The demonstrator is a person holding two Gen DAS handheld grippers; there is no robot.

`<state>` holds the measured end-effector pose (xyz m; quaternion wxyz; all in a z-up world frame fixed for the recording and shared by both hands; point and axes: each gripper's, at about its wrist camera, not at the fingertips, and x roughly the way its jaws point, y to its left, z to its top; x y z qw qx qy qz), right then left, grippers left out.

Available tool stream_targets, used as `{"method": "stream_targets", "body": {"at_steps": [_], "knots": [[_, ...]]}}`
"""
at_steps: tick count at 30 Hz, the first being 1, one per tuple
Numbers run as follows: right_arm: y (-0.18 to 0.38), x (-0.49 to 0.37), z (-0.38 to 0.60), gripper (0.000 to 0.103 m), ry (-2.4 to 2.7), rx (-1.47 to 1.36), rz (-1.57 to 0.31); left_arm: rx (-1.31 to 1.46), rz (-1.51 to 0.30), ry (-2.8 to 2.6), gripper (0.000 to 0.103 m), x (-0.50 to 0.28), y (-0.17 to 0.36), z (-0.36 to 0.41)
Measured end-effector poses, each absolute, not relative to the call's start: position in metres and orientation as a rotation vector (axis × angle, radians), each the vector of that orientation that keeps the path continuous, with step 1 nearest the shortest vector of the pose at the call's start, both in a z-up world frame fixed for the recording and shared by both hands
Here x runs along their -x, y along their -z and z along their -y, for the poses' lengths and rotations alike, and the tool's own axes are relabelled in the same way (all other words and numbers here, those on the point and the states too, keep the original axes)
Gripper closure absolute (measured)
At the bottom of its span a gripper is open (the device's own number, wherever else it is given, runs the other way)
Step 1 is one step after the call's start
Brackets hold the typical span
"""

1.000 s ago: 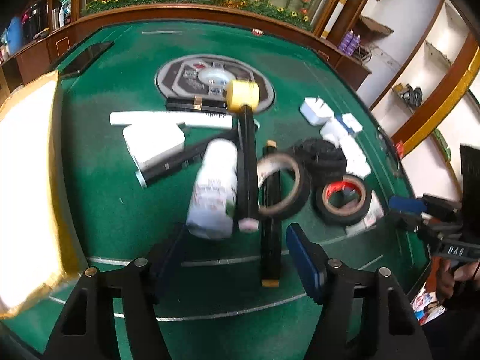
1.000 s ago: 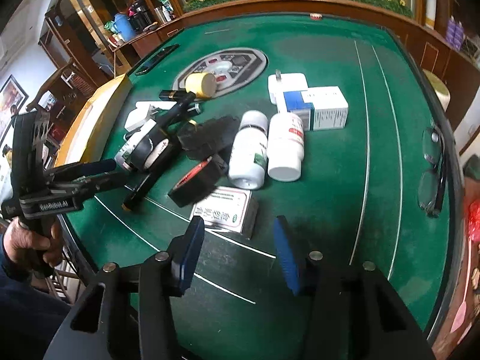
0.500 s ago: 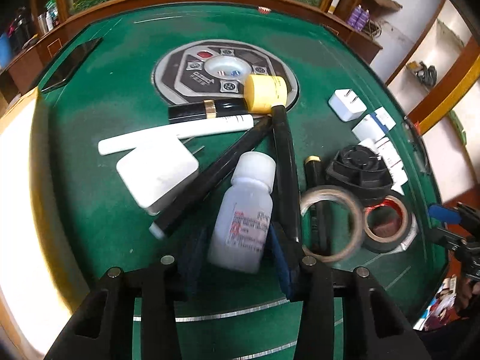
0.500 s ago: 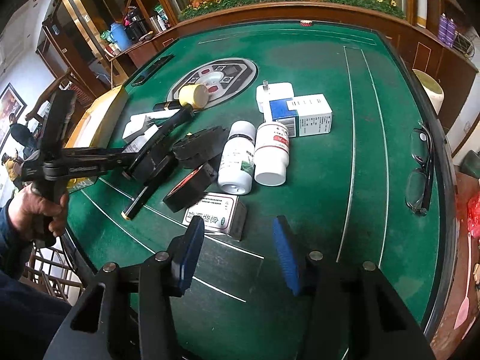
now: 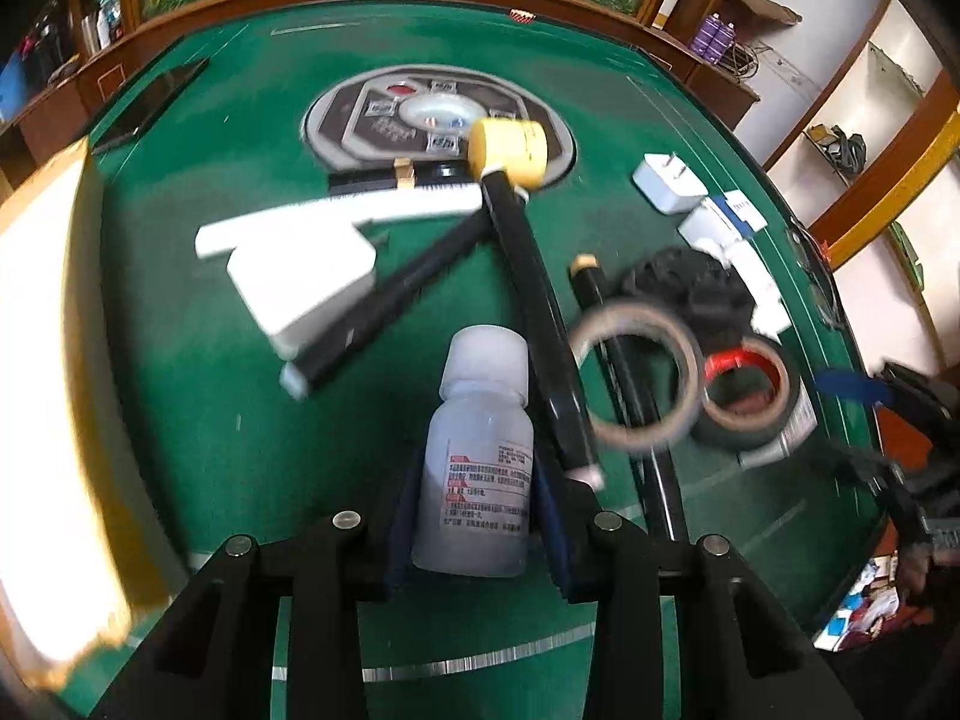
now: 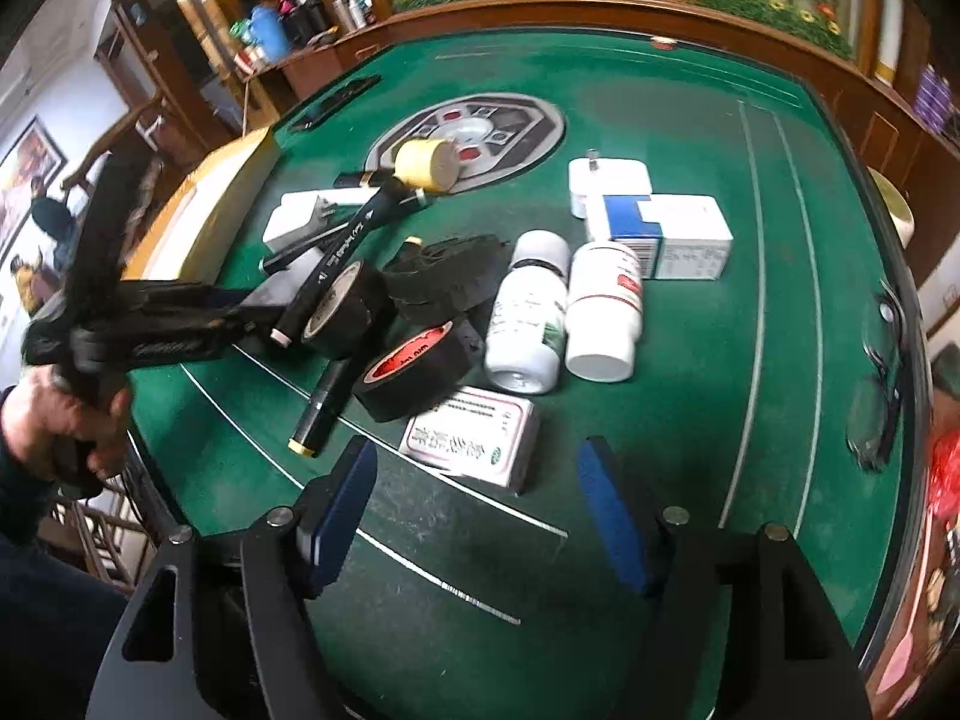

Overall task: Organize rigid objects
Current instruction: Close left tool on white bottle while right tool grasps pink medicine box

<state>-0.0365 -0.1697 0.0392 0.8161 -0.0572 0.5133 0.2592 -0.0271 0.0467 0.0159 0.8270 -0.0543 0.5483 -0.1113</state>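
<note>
The step in hand looks like the pick-up of one item from the clutter: the left gripper (image 5: 477, 516) is closing on a translucent white plastic bottle with a white screw cap and a printed label (image 5: 480, 468). The bottle sits squarely between the blue pads, base toward the camera and cap pointing away toward the long black hammer handle with the yellow head (image 5: 531, 276), which lies just beside it on its right. The pads appear to be at the bottle's sides, so I judge the grip made or all but made.

The next move calls for a firm squeeze and a straight lift, clear of the hammer handle and of the beige-cored tape roll (image 5: 636, 378) lying just beyond that handle.

The right gripper (image 6: 477, 510) is spreading its jaws, with nothing between them, over bare green felt table (image 6: 690, 420); a flat white medicine box with red print (image 6: 471, 438) lies just ahead of it.
</note>
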Motion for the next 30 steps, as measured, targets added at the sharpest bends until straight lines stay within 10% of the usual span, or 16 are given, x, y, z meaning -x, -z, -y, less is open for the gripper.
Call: {"method": "stream_targets", "body": {"at_steps": [23, 26, 30], "knots": [[-0.036, 0.044, 0.135, 0.033, -0.769, 0.227, -1.156, 0.102, -1.16, 0.194, 0.065, 0.032, -0.015, -0.044], [-0.024, 0.047, 0.119, 0.067, -0.741, 0.301, -1.182, 0.088, -1.154, 0.192, 0.066, 0.034, -0.015, -0.042], [-0.026, 0.05, 0.126, 0.067, -0.727, 0.259, -1.196, 0.139, -1.145, 0.208, 0.066, 0.043, -0.018, -0.047]]}}
